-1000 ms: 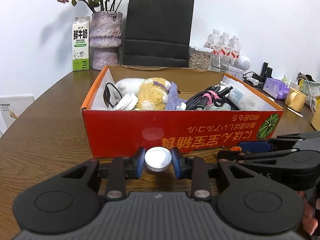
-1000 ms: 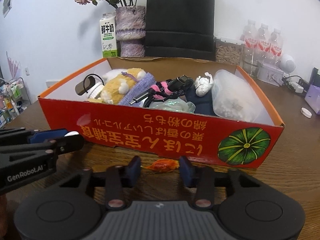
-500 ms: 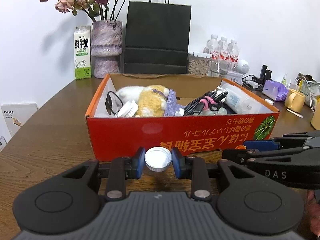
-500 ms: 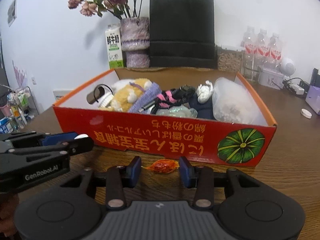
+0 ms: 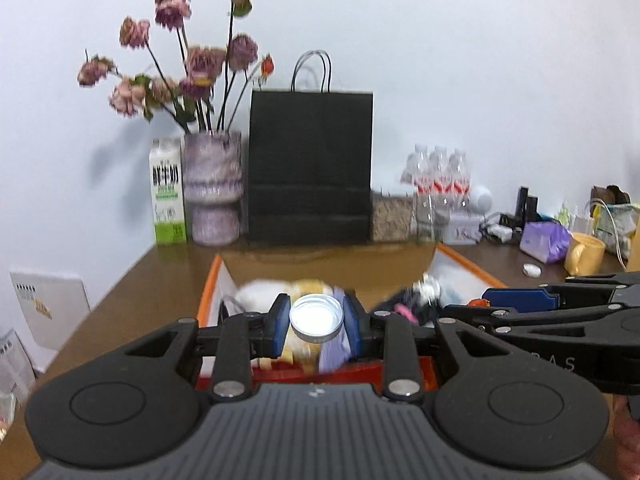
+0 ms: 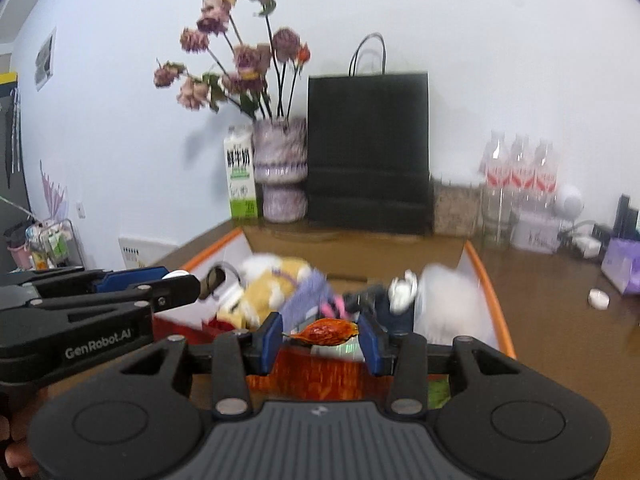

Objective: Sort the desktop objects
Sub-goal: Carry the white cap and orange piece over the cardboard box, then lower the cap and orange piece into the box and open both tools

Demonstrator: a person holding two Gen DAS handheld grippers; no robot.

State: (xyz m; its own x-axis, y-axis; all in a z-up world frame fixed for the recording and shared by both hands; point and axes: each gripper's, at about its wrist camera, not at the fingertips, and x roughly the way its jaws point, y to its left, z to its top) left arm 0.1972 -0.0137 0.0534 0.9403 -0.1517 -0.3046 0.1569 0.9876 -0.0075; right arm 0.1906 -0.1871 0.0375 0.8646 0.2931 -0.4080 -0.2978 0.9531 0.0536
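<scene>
My left gripper [image 5: 316, 320] is shut on a round white lid [image 5: 317, 317], held above the near wall of the red and orange cardboard box [image 5: 208, 292]. My right gripper [image 6: 320, 334] is shut on an orange wrapped candy [image 6: 326, 331], also raised over the same box [image 6: 490, 300]. Inside the box lie a yellow and white plush toy [image 6: 276, 284], a purple cloth, dark cables and a white plastic bag [image 6: 452, 300]. The right gripper shows side-on at the right of the left wrist view [image 5: 496, 306]; the left one [image 6: 176, 282] shows at the left of the right wrist view.
Behind the box stand a black paper bag [image 5: 310, 168], a purple vase of dried flowers [image 5: 212, 188], a milk carton [image 5: 168, 192] and water bottles [image 5: 440, 172]. A yellow mug [image 5: 586, 254], a purple pouch and a small white cap [image 6: 599, 299] lie on the brown table at right.
Both grippers have risen from table height to above the box's near wall, carrying the lid and the candy. The box now appears lower in both views.
</scene>
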